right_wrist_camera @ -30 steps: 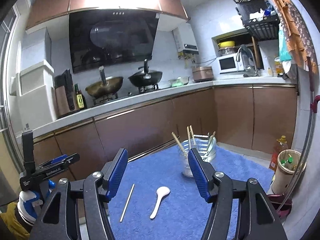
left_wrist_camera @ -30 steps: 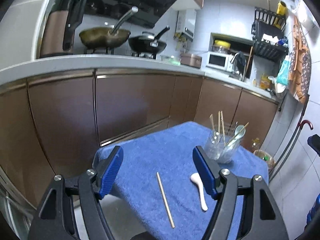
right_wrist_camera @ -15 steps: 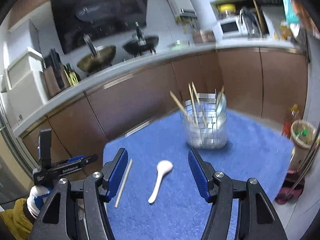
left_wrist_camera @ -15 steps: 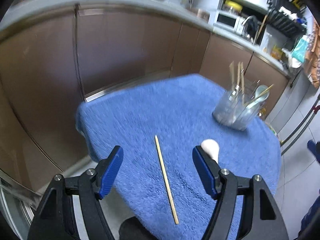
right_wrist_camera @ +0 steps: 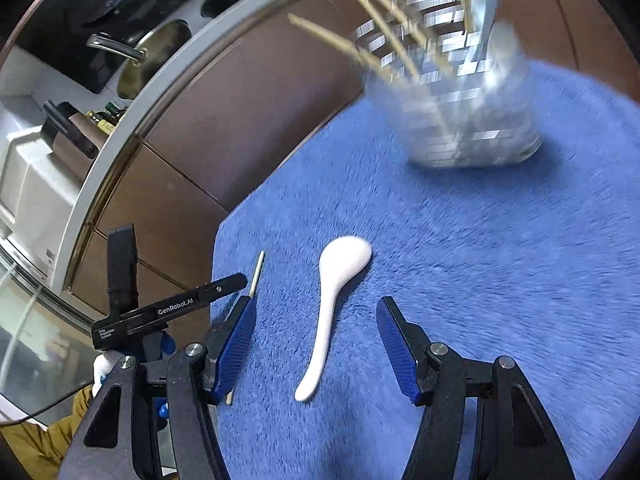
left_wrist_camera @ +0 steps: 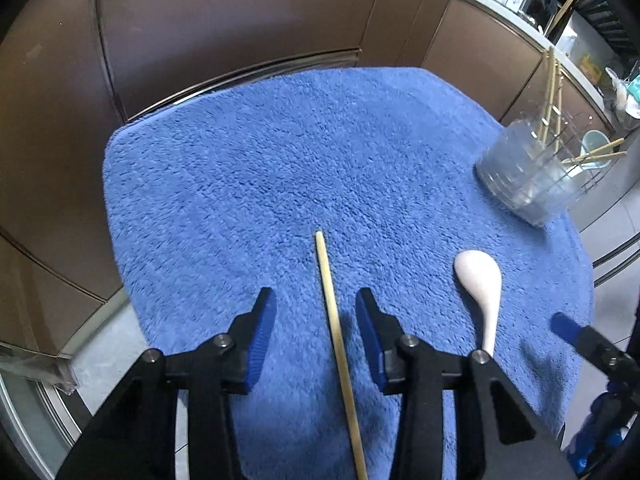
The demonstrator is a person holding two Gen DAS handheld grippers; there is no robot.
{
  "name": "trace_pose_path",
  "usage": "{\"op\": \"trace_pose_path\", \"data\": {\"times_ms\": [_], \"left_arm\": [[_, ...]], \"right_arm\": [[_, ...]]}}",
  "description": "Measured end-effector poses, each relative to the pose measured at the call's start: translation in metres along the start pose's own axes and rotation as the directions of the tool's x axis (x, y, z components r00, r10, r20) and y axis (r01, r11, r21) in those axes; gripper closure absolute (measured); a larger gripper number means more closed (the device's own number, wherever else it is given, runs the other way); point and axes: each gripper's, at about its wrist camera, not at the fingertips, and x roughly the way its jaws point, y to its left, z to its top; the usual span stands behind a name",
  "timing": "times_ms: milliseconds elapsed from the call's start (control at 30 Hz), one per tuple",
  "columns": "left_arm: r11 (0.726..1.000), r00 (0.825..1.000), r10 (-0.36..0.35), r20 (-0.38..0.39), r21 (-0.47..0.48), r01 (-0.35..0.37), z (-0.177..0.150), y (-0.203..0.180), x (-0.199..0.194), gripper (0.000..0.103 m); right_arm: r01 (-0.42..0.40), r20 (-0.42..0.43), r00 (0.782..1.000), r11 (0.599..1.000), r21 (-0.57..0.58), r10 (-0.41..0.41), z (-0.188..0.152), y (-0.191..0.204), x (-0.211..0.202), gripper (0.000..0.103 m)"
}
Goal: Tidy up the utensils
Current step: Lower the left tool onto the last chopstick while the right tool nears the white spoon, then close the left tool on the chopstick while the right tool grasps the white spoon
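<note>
A single wooden chopstick [left_wrist_camera: 334,328] lies on the blue towel [left_wrist_camera: 280,152]. My left gripper [left_wrist_camera: 316,320] is open, low over the towel, with its fingers on either side of the chopstick, apart from it. A white spoon [right_wrist_camera: 334,304] lies to the chopstick's right; it also shows in the left wrist view [left_wrist_camera: 482,292]. My right gripper [right_wrist_camera: 316,330] is open with its fingers either side of the spoon's handle. A clear holder [right_wrist_camera: 460,108] with several chopsticks and a spoon stands at the towel's far right [left_wrist_camera: 524,176].
Brown kitchen cabinets [left_wrist_camera: 200,20] stand close behind the towel-covered table. A counter with pans [right_wrist_camera: 152,56] runs above them. The left gripper's body [right_wrist_camera: 168,312] shows at the left of the right wrist view. The towel's edge drops off at the left.
Both grippers have dropped and tilted down toward the towel. The left one now straddles the chopstick and the right one straddles the spoon. Both stay open.
</note>
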Motion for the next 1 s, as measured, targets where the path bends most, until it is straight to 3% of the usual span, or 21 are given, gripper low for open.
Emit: {"op": "trace_pose_path", "data": {"times_ms": [133,400,633,700,833,1000], "left_arm": [[1.0,0.999,0.007,-0.041,0.005,-0.007,0.003,-0.001,0.013,0.073],[0.998,0.999,0.042,-0.024,0.052,-0.041,0.003,-0.01,0.02,0.074],[0.997,0.998,0.049,-0.029,0.068,-0.047,0.006,-0.013,0.023,0.074],[0.997,0.999,0.043,-0.025,0.067,-0.041,0.005,-0.012,0.022,0.074],[0.997,0.999,0.04,-0.018,0.074,-0.039,0.003,-0.01,0.021,0.074],[0.996,0.999,0.041,-0.021,0.081,-0.039,0.003,-0.01,0.02,0.077]], "right_arm": [[-0.06,-0.049,0.997,0.996,0.063,0.063,0.007,-0.016,0.022,0.047],[-0.129,-0.095,0.985,0.981,0.145,0.143,0.018,-0.032,0.054,0.057],[-0.126,-0.097,0.985,0.979,0.159,0.143,0.031,-0.031,0.066,0.058],[-0.125,-0.099,0.985,0.98,0.155,0.141,0.032,-0.03,0.068,0.061],[-0.111,-0.121,0.985,0.985,0.132,0.127,0.035,-0.023,0.078,0.079],[-0.113,-0.143,0.981,0.987,0.118,0.129,0.037,-0.014,0.09,0.083]]}}
